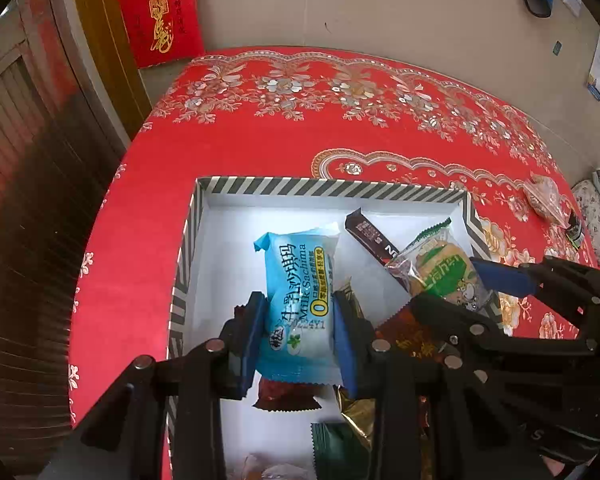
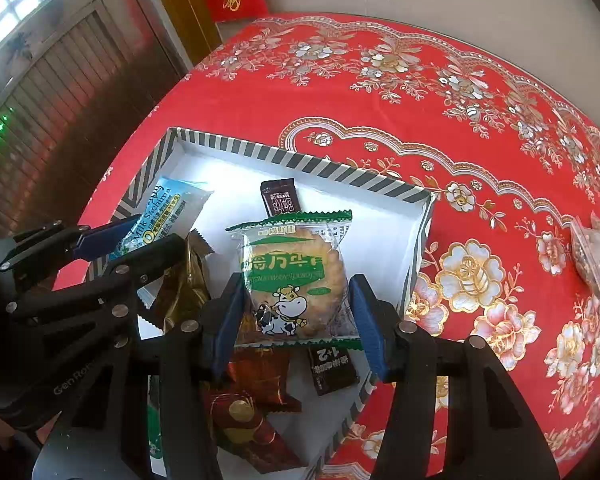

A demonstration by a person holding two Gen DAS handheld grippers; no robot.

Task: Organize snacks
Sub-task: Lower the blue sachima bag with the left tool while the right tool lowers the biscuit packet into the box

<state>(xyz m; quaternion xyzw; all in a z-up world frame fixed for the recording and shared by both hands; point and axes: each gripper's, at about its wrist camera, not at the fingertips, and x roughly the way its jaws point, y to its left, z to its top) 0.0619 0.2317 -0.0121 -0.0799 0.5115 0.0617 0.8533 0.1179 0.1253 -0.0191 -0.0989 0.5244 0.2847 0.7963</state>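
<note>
A striped box [image 1: 198, 240] with a white inside lies on the red flowered tablecloth and holds several snack packs. My left gripper [image 1: 300, 344] is shut on a light blue Milk Sachima pack [image 1: 300, 292], its blue pads pressing both long sides, above the box floor. My right gripper [image 2: 296, 324] is shut on a clear biscuit pack [image 2: 296, 280] with green edges and a cow picture, over the right half of the box [image 2: 416, 248]. Each gripper also shows in the other's view: the right gripper [image 1: 446, 282] with the biscuit pack [image 1: 444, 264], the left gripper [image 2: 158, 232] with the blue pack [image 2: 168, 208].
Loose in the box are a dark brown bar [image 2: 280, 198], a gold wrapper [image 2: 188, 280], red and gold packs [image 2: 244, 412], a dark sachet [image 2: 332, 368] and a green pack [image 1: 336, 444]. A clear bag of nuts [image 2: 596, 256] lies on the cloth at the right. The table's left edge drops off beside the box.
</note>
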